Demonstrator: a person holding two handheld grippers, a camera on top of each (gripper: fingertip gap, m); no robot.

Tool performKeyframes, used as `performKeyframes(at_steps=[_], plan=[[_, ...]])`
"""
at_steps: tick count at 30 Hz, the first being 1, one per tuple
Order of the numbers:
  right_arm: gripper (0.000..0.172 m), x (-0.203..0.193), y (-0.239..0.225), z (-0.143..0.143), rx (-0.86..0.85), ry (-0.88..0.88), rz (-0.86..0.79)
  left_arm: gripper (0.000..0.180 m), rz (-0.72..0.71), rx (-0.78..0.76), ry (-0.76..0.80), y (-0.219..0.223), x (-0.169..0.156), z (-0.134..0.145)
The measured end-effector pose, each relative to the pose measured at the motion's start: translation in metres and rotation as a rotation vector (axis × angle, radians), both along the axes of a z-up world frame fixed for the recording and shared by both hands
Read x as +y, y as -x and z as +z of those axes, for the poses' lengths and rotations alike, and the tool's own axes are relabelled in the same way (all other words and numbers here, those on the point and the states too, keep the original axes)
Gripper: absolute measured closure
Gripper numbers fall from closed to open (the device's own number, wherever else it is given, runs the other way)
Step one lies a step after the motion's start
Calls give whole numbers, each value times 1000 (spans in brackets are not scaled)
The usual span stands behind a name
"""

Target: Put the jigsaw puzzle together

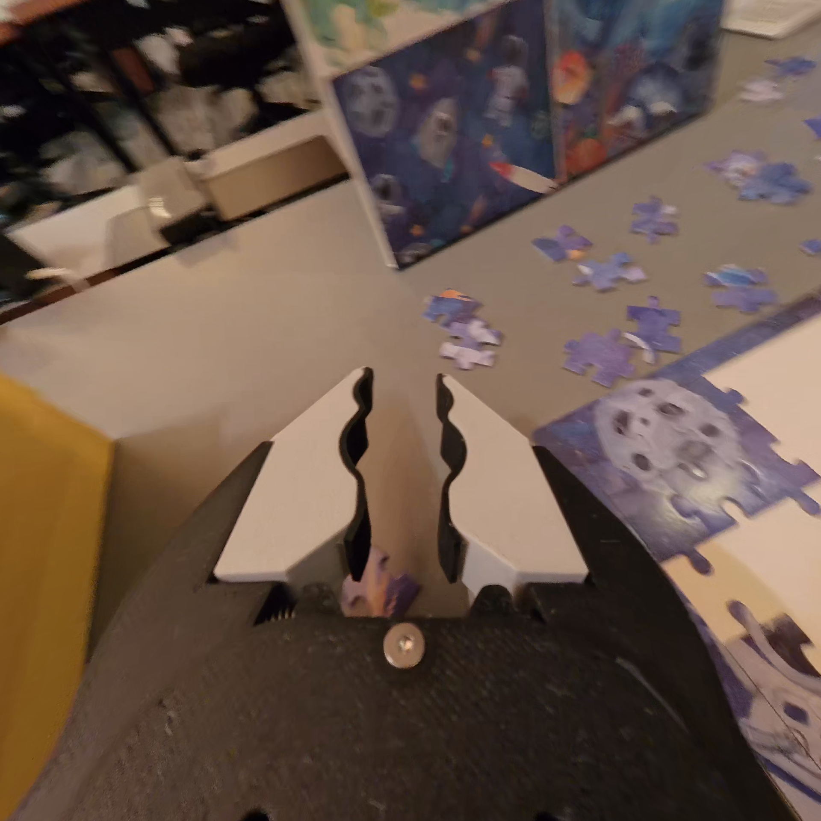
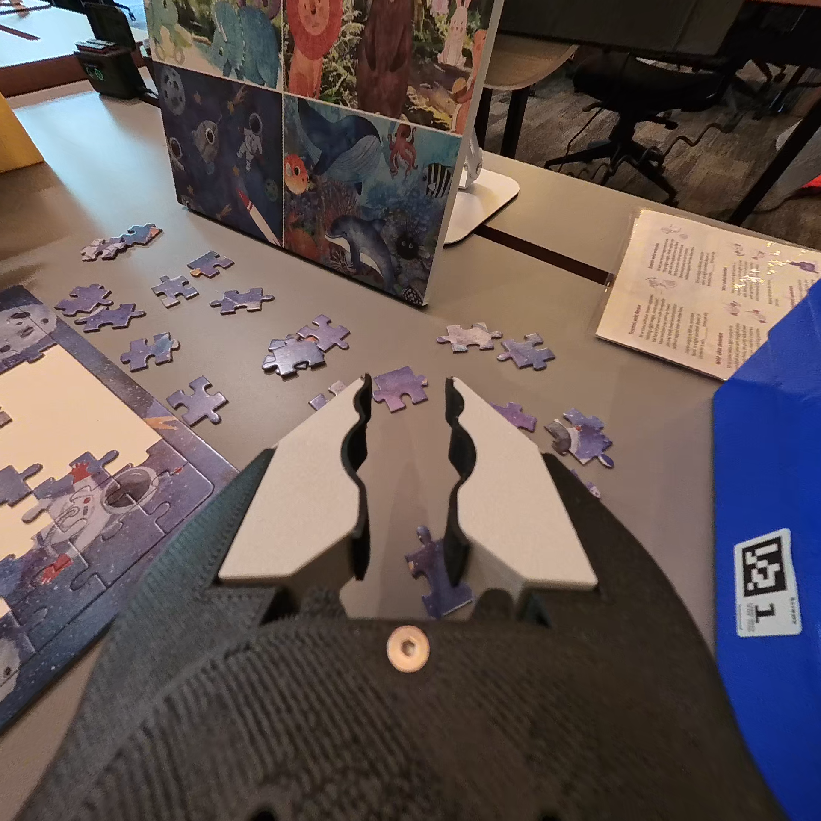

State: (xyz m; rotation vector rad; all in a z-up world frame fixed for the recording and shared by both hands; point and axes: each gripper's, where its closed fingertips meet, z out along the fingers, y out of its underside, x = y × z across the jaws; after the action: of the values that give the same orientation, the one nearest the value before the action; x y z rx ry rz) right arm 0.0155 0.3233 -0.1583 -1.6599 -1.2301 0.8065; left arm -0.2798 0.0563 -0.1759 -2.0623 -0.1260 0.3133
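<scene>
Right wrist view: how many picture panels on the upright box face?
4: dinosaurs top left, lion and bear top right, space bottom left, sea bottom right. Top edge is cropped.

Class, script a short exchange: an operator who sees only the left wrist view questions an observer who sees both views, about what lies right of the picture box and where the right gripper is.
Operator: My view cuts off past the picture box. What lies to its right?
Observer: A laminated printed sheet lies flat on the table, right of the box.
Operator: And the right gripper?
Observer: The right gripper is open over the table, with nothing between its fingers. A purple puzzle piece lies flat just beyond its fingertips.
</scene>
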Motion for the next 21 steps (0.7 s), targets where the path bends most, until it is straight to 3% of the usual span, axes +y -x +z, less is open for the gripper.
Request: performKeyframes(at_steps=[6, 21], plan=[[140, -1, 0, 0, -1, -2, 2, 167, 82, -69, -131, 19, -14, 20], [140, -1, 0, 2, -1, -12, 2, 168, 98, -89, -134, 26, -18, 19]])
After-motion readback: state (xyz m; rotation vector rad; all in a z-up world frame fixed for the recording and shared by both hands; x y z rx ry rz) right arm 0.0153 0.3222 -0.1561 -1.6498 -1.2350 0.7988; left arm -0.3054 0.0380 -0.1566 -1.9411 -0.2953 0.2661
